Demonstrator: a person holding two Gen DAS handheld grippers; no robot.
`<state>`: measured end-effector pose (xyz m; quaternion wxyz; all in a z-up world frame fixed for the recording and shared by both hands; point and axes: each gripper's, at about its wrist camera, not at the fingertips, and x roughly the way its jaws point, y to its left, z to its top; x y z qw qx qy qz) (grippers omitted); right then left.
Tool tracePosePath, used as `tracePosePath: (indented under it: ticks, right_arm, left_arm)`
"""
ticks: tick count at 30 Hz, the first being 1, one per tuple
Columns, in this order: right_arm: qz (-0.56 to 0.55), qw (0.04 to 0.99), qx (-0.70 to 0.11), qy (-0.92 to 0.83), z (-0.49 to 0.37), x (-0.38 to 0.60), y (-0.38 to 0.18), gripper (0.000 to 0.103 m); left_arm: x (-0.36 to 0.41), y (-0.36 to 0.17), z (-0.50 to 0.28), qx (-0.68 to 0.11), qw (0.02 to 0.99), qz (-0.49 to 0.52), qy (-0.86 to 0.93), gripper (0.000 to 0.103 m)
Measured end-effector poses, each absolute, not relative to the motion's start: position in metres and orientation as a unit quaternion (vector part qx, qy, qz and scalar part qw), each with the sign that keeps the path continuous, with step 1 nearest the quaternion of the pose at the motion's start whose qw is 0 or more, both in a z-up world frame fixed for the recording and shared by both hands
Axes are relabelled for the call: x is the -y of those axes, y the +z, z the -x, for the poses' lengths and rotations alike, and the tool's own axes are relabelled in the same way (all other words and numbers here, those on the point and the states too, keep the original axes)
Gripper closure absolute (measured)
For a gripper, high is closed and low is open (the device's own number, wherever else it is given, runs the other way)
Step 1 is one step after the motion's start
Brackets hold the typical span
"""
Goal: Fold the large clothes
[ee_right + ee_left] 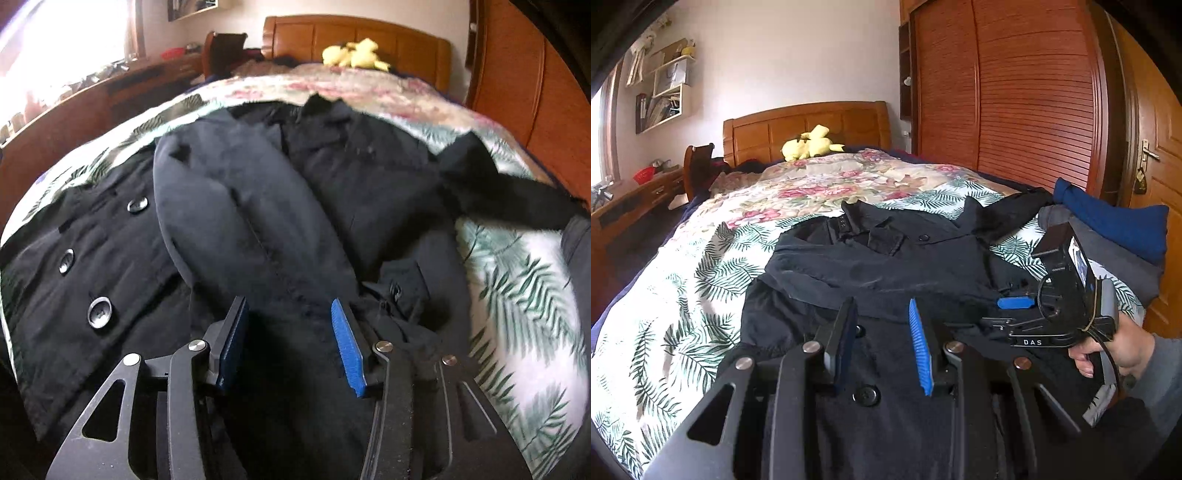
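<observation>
A large black button-front coat (879, 266) lies spread on the floral bedspread (701, 266), collar toward the headboard. One sleeve (251, 229) is folded across its front. My left gripper (882, 314) is open and empty just above the coat's lower front, near a button (865, 395). My right gripper (288, 310) is open and empty over the folded sleeve; it also shows in the left wrist view (1015, 302), held by a hand at the coat's right edge. The other sleeve (517, 199) trails off to the right.
A pile of blue and grey folded clothes (1108, 225) sits at the bed's right edge. A yellow plush toy (809, 146) lies by the wooden headboard (812, 122). A wardrobe (1004, 96) and door stand to the right, a desk (631, 199) to the left.
</observation>
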<state>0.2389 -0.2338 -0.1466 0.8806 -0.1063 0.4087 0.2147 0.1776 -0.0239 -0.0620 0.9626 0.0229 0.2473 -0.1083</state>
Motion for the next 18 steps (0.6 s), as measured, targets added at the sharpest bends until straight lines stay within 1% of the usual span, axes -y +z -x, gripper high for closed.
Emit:
tracePosePath:
  ticks: [8,13,18]
  right_arm:
    - [0.089,0.878,-0.415,0.220,-0.241,0.239,-0.151,0.055]
    - [0.084,0.880,-0.411,0.224,-0.241,0.239,-0.150,0.055]
    - [0.084,0.882,-0.407,0.224,-0.239,0.240,-0.150,0.055]
  left_arm:
    - [0.027,-0.067,-0.184,-0.261,0.958,-0.009,-0.117,0.076]
    - [0.041,-0.073,-0.185,-0.257,0.959,-0.027,-0.114,0.076]
    - [0.052,-0.082,-0.193,-0.270,0.955,-0.029,-0.120,0.076]
